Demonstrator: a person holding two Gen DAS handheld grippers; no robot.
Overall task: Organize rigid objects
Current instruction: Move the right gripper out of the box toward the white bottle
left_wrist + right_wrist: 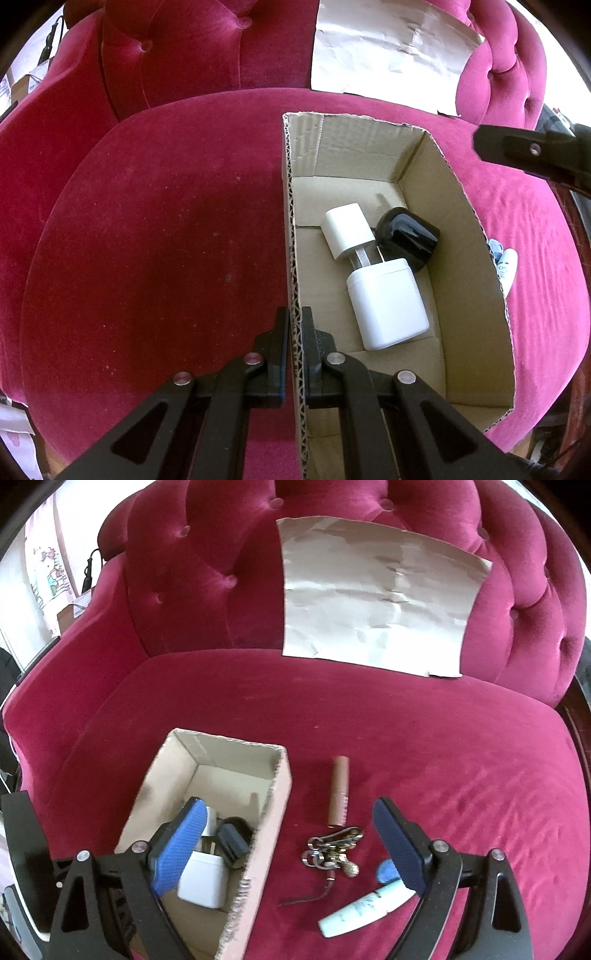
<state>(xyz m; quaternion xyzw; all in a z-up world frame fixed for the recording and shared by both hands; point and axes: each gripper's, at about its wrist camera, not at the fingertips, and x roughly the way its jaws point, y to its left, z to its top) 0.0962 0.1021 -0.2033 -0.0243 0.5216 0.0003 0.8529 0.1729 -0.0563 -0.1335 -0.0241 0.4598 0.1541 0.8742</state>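
An open cardboard box (pixel 465 206) (pixel 273 812) sits on a crimson velvet sofa seat. Inside lie a large white charger (pixel 388 306) (pixel 201 880), a small white plug (pixel 345 229) and a black adapter (pixel 408 234) (pixel 231 840). My left gripper (pixel 295 317) is shut on the box's left wall. My right gripper (pixel 288 812) is open and empty above the box's right wall; it shows at the right edge of the left wrist view (pixel 532 151). On the seat right of the box lie a brown tube (pixel 338 790), a bunch of keys (pixel 332 851) and a pale mint tube (pixel 364 908) (pixel 506 266).
A crumpled sheet of grey paper (pixel 380 594) (pixel 388 48) leans on the tufted sofa back. A small blue object (pixel 386 871) lies by the mint tube. Room clutter shows beyond the sofa's left arm (pixel 48 576).
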